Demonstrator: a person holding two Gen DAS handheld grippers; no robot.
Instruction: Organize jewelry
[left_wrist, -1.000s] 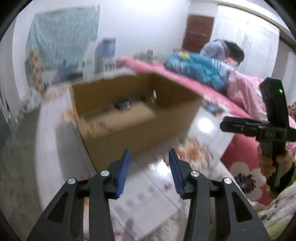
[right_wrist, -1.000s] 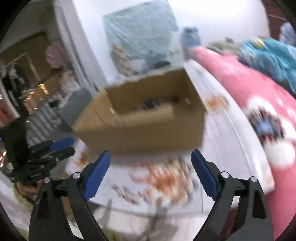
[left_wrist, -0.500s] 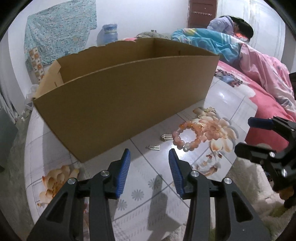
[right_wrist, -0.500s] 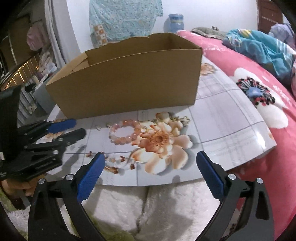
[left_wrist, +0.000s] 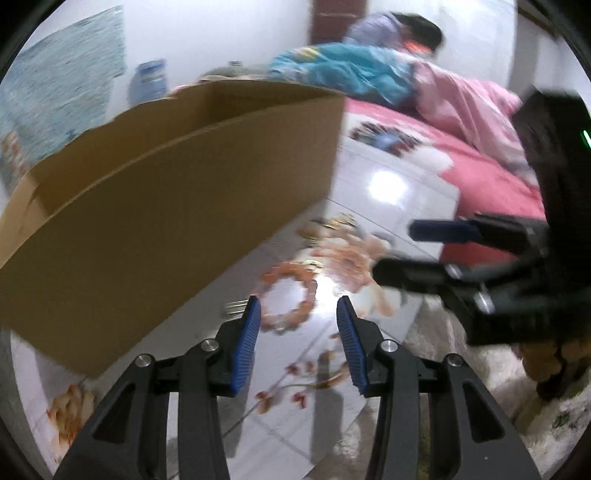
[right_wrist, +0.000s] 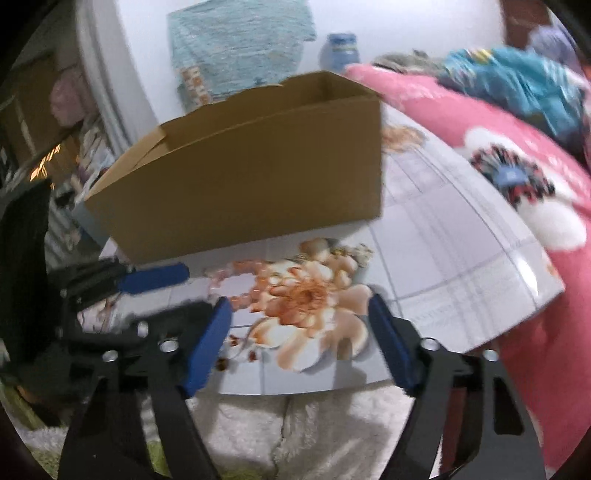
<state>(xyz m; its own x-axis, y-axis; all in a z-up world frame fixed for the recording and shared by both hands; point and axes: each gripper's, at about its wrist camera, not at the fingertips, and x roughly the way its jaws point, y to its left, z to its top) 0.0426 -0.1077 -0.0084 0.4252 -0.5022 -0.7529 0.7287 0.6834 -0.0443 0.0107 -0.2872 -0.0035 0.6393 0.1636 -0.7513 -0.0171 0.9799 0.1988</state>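
The left gripper (left_wrist: 297, 343) has its blue ribbed fingers (left_wrist: 246, 350) spread partway, with nothing pressed between them. Just beyond their tips a bracelet of round pink and peach beads (left_wrist: 290, 295) lies flat on the glossy white counter printed with peach flowers (left_wrist: 388, 192); it sits in line with the gap, slightly toward the left finger, clear of both pads. A small metal piece (left_wrist: 236, 306), too blurred to name, rests just left of the left fingertip, against the base of the open brown cardboard box (left_wrist: 159, 206), which stands farther ahead and left of the fingers.

The right gripper (right_wrist: 301, 339) also has its blue fingers (right_wrist: 207, 347) spread, wider than the left pair; its jaws have just been closing, and they pinch nothing. Between them lies only the large printed flower. In the right wrist view the bead bracelet (right_wrist: 240, 280) is ahead of the left fingertip, touching neither finger, with the left gripper's blue pad (right_wrist: 155, 278) just beside it. A small gold-coloured trinket (left_wrist: 338, 222) lies farther ahead, near the box's right corner. A pink floral bed (right_wrist: 517, 147) runs along the counter's right side.
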